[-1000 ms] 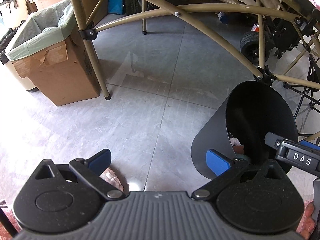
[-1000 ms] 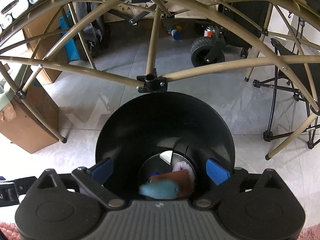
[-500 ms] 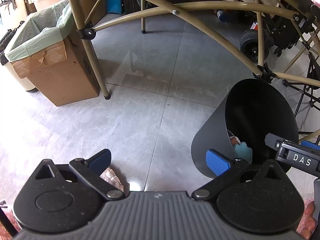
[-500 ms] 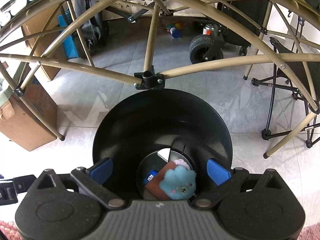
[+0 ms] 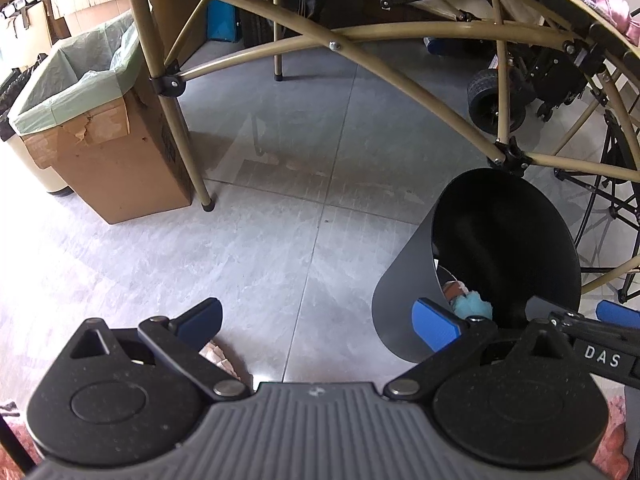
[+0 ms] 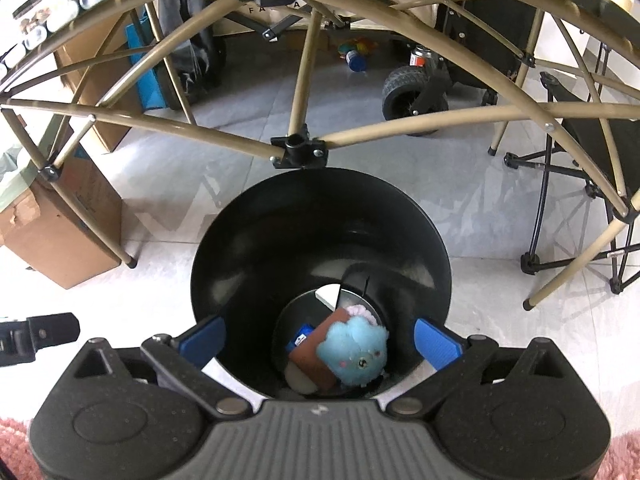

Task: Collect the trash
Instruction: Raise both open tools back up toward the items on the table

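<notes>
A black round trash bin (image 6: 320, 216) stands on the grey tile floor; it also shows at the right of the left wrist view (image 5: 404, 300). At its bottom lie a blue fluffy plush (image 6: 354, 350), a brown flat piece (image 6: 310, 354) and other small scraps. The plush shows in the left wrist view (image 5: 472, 306) too. My right gripper (image 6: 318, 338) is open and empty, right above the bin's mouth. My left gripper (image 5: 316, 320) is open and empty, above the floor just left of the bin.
A tan folding table frame (image 6: 298, 148) arches over the bin. A cardboard box lined with a green bag (image 5: 92, 120) stands at the left. A wheeled cart (image 5: 496, 96) and a folding chair (image 6: 580, 184) stand behind and right. A pink rug (image 5: 220, 356) lies below my left gripper.
The blue plush dropped from between my right gripper's fingers into the bin and settled at the bottom. Both grippers stayed open and nearly still.
</notes>
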Tool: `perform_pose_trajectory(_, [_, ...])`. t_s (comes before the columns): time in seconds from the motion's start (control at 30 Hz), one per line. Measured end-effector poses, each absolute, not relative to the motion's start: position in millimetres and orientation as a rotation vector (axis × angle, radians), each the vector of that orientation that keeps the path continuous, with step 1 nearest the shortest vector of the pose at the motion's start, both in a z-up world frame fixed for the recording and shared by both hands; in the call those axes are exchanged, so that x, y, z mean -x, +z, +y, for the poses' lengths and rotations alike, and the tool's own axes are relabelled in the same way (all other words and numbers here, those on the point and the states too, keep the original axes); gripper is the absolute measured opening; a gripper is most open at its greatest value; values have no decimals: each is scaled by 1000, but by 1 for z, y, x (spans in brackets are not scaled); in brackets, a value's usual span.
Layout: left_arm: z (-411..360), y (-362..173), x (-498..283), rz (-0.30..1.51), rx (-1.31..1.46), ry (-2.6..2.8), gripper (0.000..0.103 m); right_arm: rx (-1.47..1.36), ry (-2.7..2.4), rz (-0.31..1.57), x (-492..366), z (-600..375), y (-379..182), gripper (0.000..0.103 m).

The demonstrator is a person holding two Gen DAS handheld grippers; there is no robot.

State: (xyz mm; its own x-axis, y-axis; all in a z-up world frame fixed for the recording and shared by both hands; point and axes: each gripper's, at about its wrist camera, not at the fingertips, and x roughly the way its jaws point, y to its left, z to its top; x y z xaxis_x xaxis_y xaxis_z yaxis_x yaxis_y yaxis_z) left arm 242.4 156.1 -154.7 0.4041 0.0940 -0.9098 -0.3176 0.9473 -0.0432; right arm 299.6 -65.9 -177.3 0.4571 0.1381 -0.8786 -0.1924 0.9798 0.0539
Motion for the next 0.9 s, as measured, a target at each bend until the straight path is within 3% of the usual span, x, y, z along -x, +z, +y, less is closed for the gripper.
perform_pose_trajectory(0.9, [118,-58,-222,885,232,196,103,-44,259,830,-252,-114,-66,103])
